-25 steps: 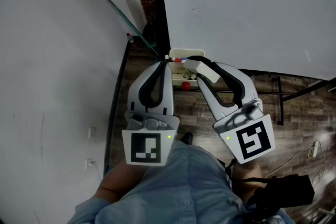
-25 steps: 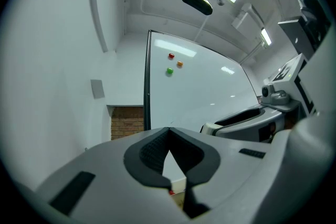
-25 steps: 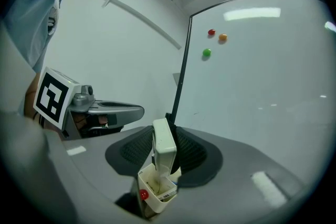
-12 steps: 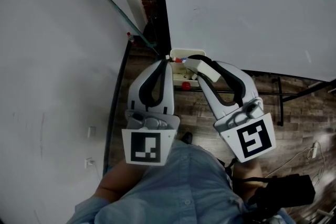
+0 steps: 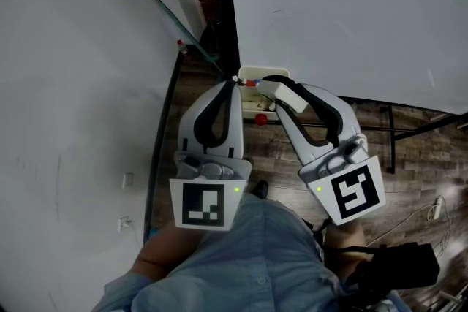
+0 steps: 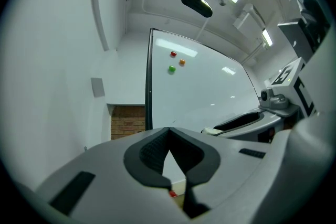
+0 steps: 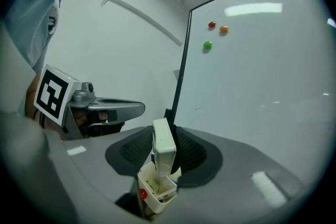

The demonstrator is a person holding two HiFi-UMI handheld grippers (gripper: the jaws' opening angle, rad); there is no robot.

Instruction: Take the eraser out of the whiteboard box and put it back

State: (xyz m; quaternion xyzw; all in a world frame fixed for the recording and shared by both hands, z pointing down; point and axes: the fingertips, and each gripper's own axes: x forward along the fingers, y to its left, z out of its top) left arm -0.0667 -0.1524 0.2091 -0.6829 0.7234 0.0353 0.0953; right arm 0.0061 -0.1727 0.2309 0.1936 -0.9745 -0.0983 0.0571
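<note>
between r gripper [image 7: 163, 132] jaws: eraser [image 7: 164, 153] clamped upright (right by whiteboard box [image 7: 156, 190]).

The left gripper [image 5: 232, 82] and right gripper [image 5: 272, 90] are pale grey shells with curved jaws lined by black ribbed pads [image 6: 151, 152]. Each bears a white cube [image 5: 234, 210] with a black square marker [image 5: 202, 204] and a green light [image 5: 236, 190]. A light-blue shirt [image 5: 248, 267] fills six o'clock.
</note>
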